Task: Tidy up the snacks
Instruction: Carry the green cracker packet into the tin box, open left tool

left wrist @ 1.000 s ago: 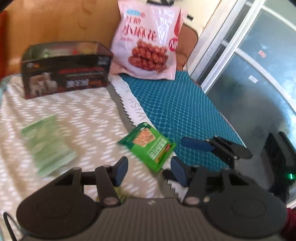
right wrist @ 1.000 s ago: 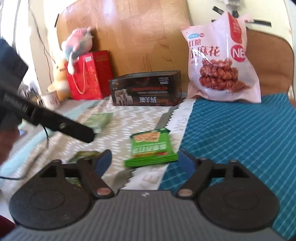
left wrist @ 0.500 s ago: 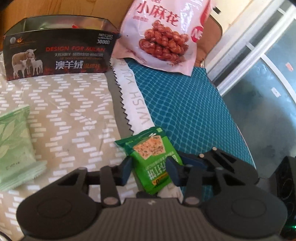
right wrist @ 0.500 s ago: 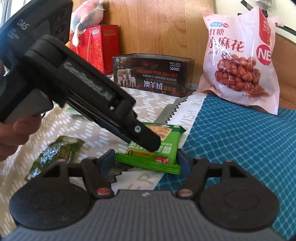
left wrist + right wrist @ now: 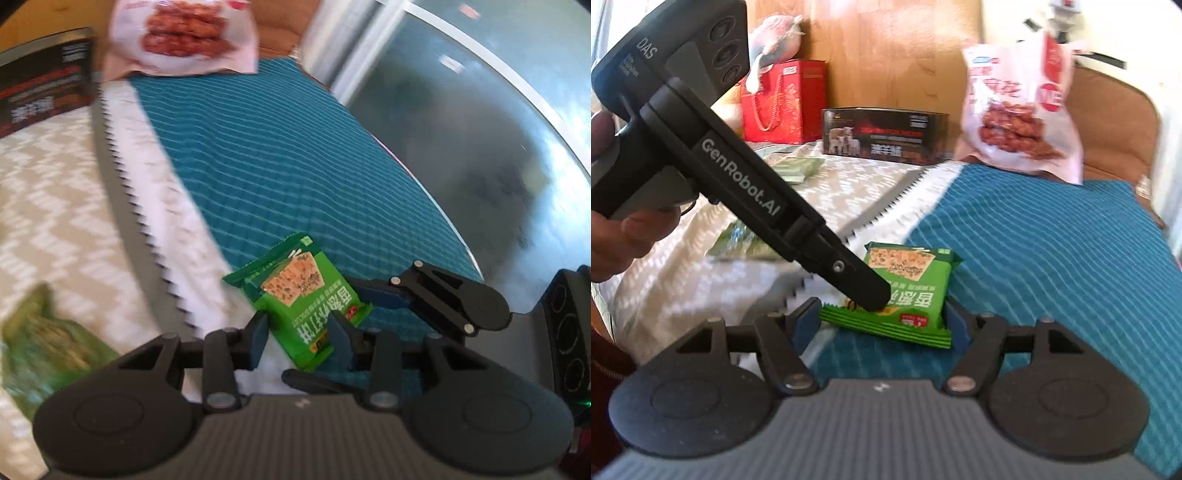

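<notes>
A bed (image 5: 1052,236) spread with a teal cloth and a chevron-patterned cover, before a wooden headboard. The left gripper (image 5: 295,339), jaws closing, takes the green cracker packet (image 5: 299,295) by its near end; the right gripper (image 5: 882,317) brackets the same packet across its width, its jaws at a middling gap, contact not clear. A two-handed hold probably keeps the limp wrapper steady. Behind stands the open dark box (image 5: 884,134), the likely receptacle, contents unseen; beside it leans the pink snack bag (image 5: 1019,114).
</notes>
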Demonstrator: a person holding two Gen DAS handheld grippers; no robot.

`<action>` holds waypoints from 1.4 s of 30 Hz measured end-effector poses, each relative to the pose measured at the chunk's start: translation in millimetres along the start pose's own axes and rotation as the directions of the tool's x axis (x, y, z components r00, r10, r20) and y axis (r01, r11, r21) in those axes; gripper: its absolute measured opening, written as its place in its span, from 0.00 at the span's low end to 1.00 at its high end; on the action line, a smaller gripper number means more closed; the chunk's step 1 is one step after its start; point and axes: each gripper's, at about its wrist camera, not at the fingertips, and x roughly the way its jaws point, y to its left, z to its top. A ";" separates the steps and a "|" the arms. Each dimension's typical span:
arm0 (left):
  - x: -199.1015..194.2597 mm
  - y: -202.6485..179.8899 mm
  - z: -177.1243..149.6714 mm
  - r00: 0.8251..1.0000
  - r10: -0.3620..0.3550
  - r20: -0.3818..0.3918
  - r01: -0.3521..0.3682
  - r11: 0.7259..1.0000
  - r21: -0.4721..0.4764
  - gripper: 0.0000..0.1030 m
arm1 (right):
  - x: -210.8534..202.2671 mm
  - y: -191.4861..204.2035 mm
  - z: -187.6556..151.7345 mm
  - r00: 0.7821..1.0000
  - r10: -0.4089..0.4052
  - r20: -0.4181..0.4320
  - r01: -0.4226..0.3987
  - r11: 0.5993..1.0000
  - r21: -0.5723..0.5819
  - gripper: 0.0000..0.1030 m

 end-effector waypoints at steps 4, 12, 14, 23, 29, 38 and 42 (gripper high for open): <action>2.9 -14.7 -7.4 0.999 -0.028 -0.017 0.028 0.999 0.028 0.35 | -20.4 5.8 -17.8 0.999 -0.041 0.032 0.040 0.999 0.030 0.71; 7.4 -27.8 -12.6 0.999 -0.048 -0.013 0.048 0.998 0.036 0.46 | -33.1 5.2 -35.4 0.992 -0.101 0.075 0.096 0.994 0.060 0.74; 9.9 -31.4 -12.7 0.998 -0.058 -0.021 0.059 0.997 0.041 0.40 | -32.5 7.7 -37.4 0.990 -0.114 0.082 0.111 0.993 0.044 0.74; 6.0 -27.9 7.8 0.998 -0.057 0.003 0.057 0.997 0.052 0.40 | -23.7 2.9 -13.5 0.990 -0.117 0.082 0.114 0.993 0.041 0.69; -24.0 18.4 48.0 0.995 -0.039 0.088 0.042 0.999 -0.026 0.41 | 15.6 -4.8 45.1 0.995 -0.063 0.082 0.069 0.995 -0.070 0.67; -93.8 117.2 145.5 0.936 0.179 0.303 -0.129 0.976 -0.177 0.39 | 126.6 -21.7 180.3 0.980 0.101 0.171 -0.074 0.985 -0.154 0.67; -105.1 172.1 181.4 0.903 0.286 0.322 -0.205 0.943 -0.262 0.40 | 196.7 -25.1 233.8 0.971 0.171 0.168 -0.147 0.978 -0.146 0.67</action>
